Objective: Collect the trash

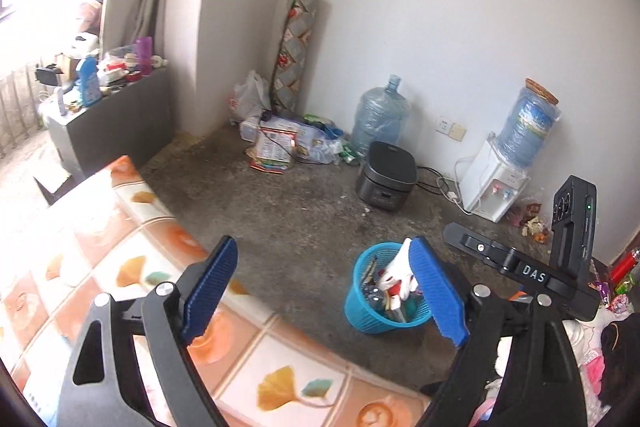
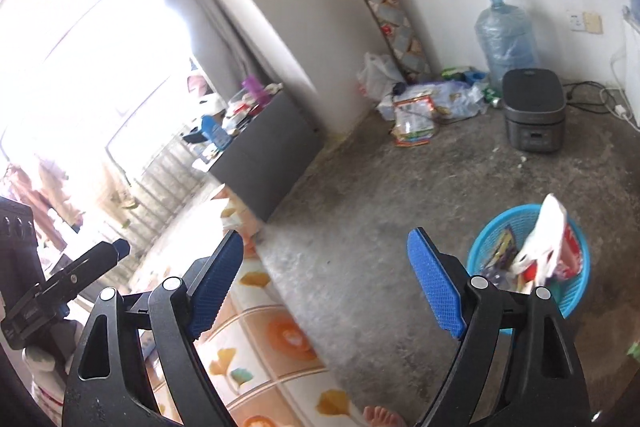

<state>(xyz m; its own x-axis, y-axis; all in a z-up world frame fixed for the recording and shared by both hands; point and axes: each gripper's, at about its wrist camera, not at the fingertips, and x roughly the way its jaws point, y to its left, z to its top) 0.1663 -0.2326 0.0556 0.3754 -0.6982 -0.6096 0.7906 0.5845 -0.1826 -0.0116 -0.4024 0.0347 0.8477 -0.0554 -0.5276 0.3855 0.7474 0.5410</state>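
1. The left gripper (image 1: pixel 324 291) stands wide open with nothing between its blue pads; the right gripper (image 2: pixel 326 285) is equally spread and empty.
2. Below them lies a patterned mat (image 1: pixel 120 267).
3. Just beyond, on the concrete floor (image 1: pixel 280 203), a blue wastebasket (image 1: pixel 362 311) holds trash, including a white wrapper (image 1: pixel 394 273).
4. Farther back sit a rice cooker (image 1: pixel 386 177) and a water jug (image 1: pixel 380 117).

White letters "DAS" on the black metal bar of the other handheld gripper (image 1: pixel 534 273), seen in the left wrist view, no other print sharp enough to read
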